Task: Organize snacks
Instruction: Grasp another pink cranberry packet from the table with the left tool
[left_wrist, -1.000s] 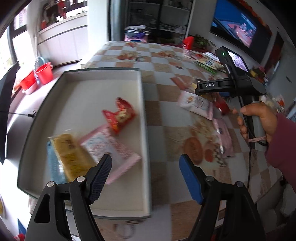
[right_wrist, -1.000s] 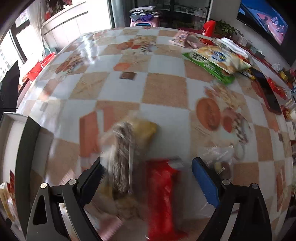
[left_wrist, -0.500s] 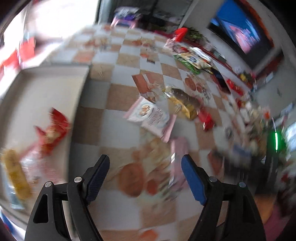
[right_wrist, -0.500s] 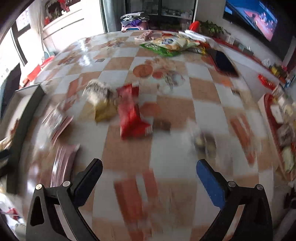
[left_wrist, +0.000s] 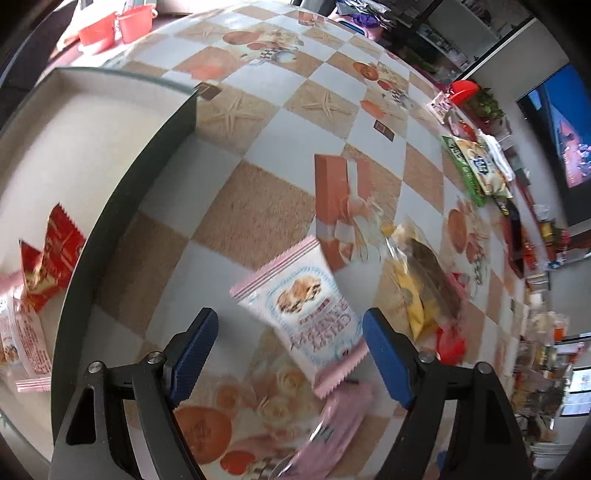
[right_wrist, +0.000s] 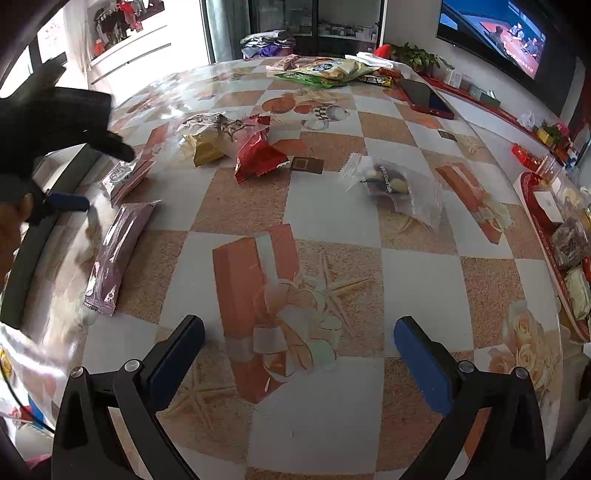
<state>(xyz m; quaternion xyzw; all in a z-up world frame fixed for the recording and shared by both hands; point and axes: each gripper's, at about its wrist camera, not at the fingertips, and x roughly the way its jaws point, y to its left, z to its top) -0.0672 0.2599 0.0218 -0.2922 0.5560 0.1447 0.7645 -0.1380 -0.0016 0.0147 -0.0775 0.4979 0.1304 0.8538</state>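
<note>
Left-wrist view shows the left claw (left_wrist: 288, 350) spread open, pointing down at a pink biscuit packet (left_wrist: 301, 314) flat on the table (left_wrist: 251, 214). Its near end lies between the blue pads, untouched, probably lined up for a pick into the grey tray (left_wrist: 122, 192) alongside, where a red packet (left_wrist: 51, 258) already sits. Right claw (right_wrist: 299, 365) gapes wide and empty over bare tablecloth, with a clear packet (right_wrist: 391, 188) and purple bar (right_wrist: 118, 254) well ahead.
</note>
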